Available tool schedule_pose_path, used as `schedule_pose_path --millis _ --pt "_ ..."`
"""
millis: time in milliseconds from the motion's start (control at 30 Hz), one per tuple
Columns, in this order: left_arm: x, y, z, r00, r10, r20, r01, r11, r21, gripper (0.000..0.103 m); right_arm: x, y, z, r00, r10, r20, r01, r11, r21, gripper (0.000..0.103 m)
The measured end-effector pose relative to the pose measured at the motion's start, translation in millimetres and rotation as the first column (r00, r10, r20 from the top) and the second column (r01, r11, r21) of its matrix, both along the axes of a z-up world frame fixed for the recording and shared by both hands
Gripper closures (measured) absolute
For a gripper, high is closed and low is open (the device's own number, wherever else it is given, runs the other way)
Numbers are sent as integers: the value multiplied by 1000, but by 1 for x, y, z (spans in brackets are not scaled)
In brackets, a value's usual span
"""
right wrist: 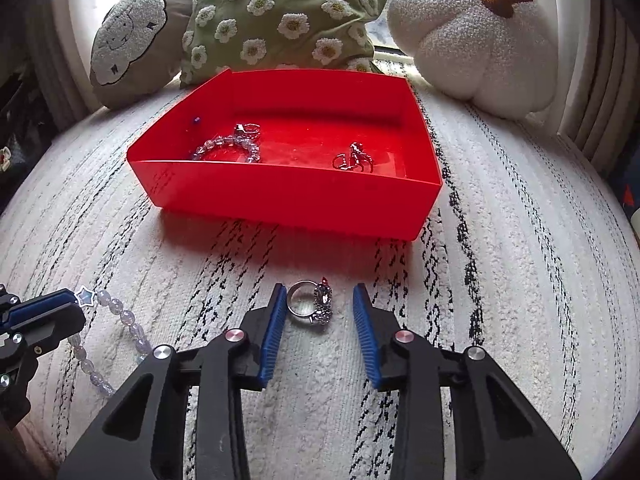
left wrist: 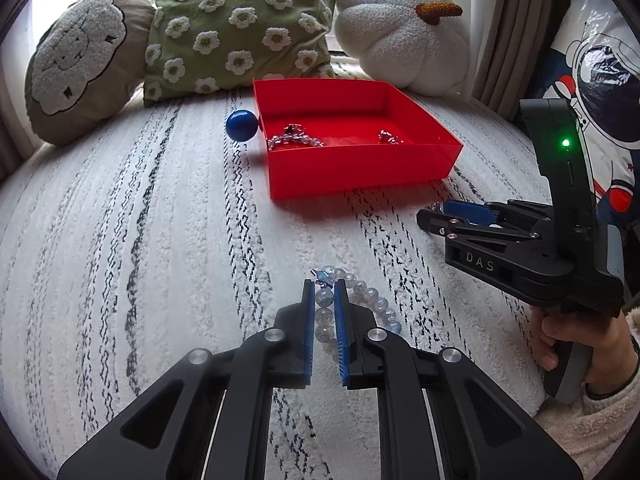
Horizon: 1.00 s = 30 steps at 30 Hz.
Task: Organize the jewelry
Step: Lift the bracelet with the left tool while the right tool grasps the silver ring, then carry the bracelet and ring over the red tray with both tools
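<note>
Ring (right wrist: 311, 307) lying on striped rug (right wrist: 500, 280), just short of red tray (right wrist: 288, 204) — sitting between right claw (right wrist: 320, 300) pads, nearer left pad, jaws partly apart, not yet pressing. Left claw (left wrist: 325, 292) clamping bead bracelet (left wrist: 374, 300) lengthwise.

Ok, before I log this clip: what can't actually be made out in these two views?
- Right wrist view: the beaded bracelet runs partly under the right gripper linkage, so its full loop is hidden.
- Left wrist view: the red box front wall cuts off the jewelry inside, which is too small to identify.
- Left wrist view: whether the blue ball is attached to the box.
</note>
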<state>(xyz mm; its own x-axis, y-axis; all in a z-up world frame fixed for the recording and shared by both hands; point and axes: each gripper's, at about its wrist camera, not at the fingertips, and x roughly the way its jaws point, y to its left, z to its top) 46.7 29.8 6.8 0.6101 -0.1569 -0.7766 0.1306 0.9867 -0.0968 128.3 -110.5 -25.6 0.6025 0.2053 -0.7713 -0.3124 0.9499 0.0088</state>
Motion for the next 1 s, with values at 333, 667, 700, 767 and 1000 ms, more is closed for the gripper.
schedule_pose_path --millis 333,667,700,767,1000 --pt "1 0 -2 1000 3 -2 -3 1000 4 94 -7 -2 9 1000 19 2 -19 999 37 80" --pt "0 -1 0 1000 8 6 -8 1000 7 94 -24 -16 20 999 39 12 -40 997 73 80" --pt "1 -2 1 1000 9 6 -9 1000 7 94 -24 -15 20 999 40 7 -41 997 72 80" --pt "1 -2 2 1000 7 8 -7 1000 7 94 -25 -14 21 999 46 3 -46 996 71 80" --pt "5 -6 32 999 -28 27 28 999 -34 94 -28 -15 52 995 94 24 -96 993 72 80"
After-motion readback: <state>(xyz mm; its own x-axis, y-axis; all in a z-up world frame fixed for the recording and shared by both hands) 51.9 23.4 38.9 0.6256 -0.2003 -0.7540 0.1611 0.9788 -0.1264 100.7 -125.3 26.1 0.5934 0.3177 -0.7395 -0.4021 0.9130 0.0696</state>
